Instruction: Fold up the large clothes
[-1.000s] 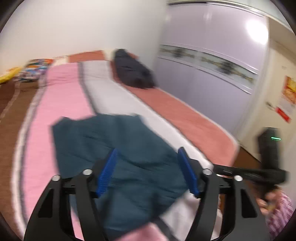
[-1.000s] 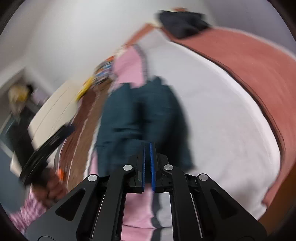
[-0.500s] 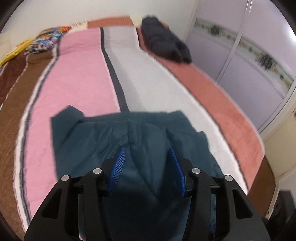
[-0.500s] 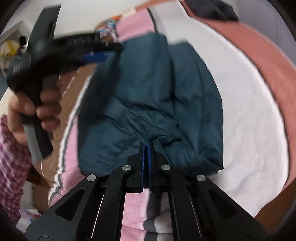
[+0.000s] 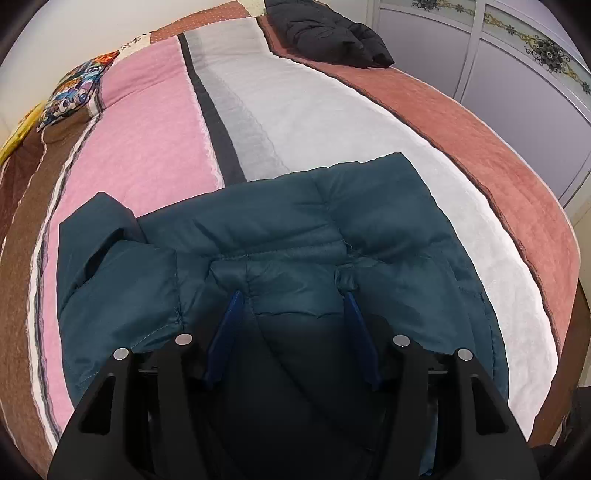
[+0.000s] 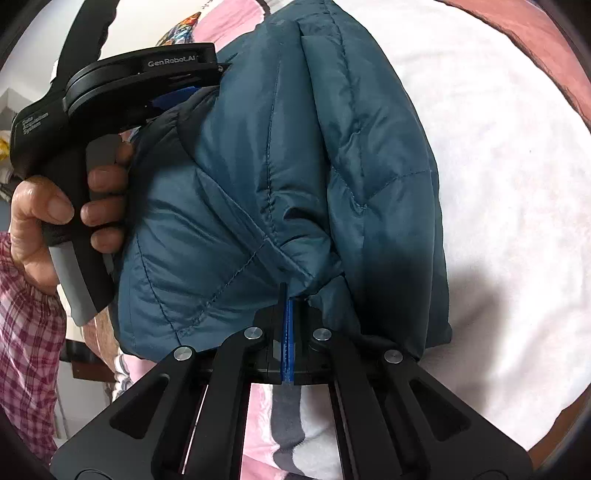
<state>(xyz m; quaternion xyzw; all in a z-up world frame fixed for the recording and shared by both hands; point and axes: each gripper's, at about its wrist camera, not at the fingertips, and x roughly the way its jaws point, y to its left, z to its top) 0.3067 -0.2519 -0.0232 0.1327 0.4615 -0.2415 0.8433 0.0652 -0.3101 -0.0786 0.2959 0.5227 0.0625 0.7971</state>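
Note:
A teal quilted puffer jacket (image 5: 280,229) lies partly folded near the foot of the bed (image 5: 147,147). My left gripper (image 5: 291,299) has its blue fingers (image 5: 231,314) apart with a bunch of the jacket's fabric between them. My right gripper (image 6: 287,295) is shut, and its blue pads pinch the jacket's near edge (image 6: 295,273). In the right wrist view the jacket (image 6: 258,166) fills the middle, and the left gripper's black handle (image 6: 74,147), held by a hand, is at its left edge.
The striped bedspread has pink, grey, white (image 5: 332,110) and rust bands. A black jacket (image 5: 325,33) lies at the far end of the bed. A patterned pillow (image 5: 77,88) is at the far left. Wardrobe doors (image 5: 517,74) stand to the right.
Both grippers have moved down close to the jacket. The left gripper's fingers narrowed and now hold a bunch of fabric between them. The right gripper stayed shut and now pinches the jacket's edge.

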